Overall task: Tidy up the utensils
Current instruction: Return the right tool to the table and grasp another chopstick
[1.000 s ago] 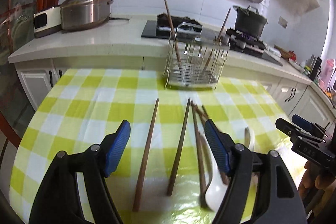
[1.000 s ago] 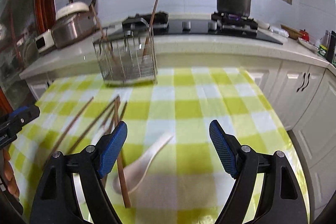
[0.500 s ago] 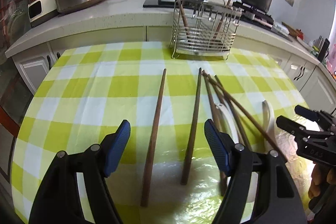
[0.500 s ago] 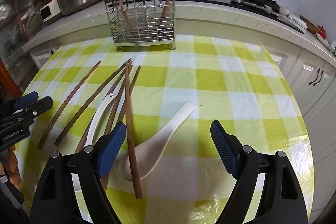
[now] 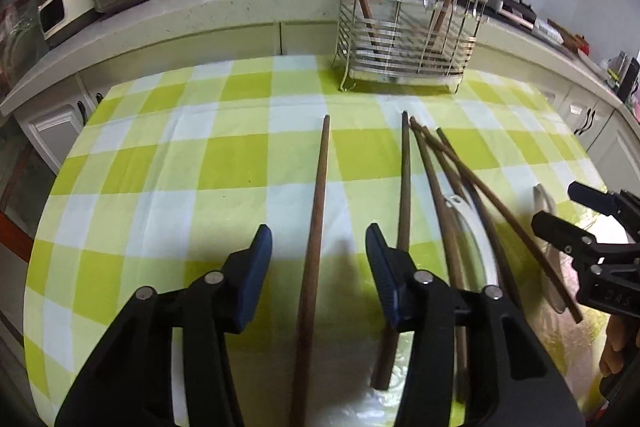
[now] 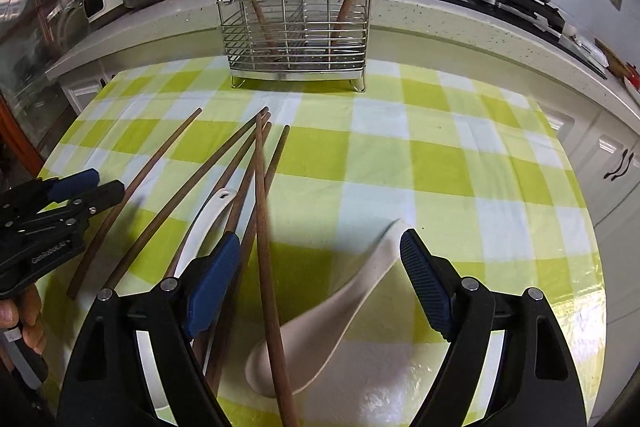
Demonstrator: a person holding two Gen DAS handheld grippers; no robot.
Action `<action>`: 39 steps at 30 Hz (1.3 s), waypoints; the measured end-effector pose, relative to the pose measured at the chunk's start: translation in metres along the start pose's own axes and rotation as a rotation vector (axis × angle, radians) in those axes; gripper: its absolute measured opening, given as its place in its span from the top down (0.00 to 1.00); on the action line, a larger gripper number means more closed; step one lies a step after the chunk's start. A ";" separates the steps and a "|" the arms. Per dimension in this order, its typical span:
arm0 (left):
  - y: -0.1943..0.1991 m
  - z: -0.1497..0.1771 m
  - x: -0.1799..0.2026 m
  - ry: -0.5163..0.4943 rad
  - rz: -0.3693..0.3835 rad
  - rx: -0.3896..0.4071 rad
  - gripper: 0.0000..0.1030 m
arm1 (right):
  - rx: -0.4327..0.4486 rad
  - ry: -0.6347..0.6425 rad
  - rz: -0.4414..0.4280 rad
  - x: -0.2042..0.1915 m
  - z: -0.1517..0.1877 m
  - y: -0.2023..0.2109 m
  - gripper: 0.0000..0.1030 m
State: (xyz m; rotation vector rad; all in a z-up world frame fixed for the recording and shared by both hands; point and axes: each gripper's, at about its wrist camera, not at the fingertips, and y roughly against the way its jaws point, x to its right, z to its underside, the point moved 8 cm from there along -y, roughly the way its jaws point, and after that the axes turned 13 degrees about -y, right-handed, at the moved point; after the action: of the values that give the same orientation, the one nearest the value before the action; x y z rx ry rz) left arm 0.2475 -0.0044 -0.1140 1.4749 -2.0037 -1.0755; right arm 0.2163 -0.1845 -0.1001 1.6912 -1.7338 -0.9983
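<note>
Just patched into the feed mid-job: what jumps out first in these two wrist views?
Dark wooden chopsticks lie fanned across the green-checked tablecloth, with a white ceramic spoon among them. At the table's far edge stands a wire utensil rack already holding two sticks upright. The left gripper, its jaws just narrowed, straddles a lone chopstick without touching it, while the right gripper hangs open over the spoon.
</note>
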 end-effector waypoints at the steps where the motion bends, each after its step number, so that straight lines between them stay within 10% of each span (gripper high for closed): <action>1: -0.005 0.000 0.000 -0.004 0.003 -0.011 0.60 | -0.001 0.000 0.000 0.000 0.000 -0.001 0.26; 16: -0.037 -0.010 0.000 -0.062 -0.007 -0.074 0.92 | -0.038 0.028 0.011 -0.003 -0.003 -0.015 0.26; 39: -0.036 -0.010 -0.017 -0.004 0.030 -0.043 0.93 | -0.150 0.076 -0.011 -0.018 -0.007 -0.050 0.80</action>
State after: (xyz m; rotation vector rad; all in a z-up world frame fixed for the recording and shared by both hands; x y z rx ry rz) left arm 0.2825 0.0036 -0.1343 1.4176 -1.9864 -1.1033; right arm 0.2538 -0.1658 -0.1333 1.6234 -1.5627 -1.0286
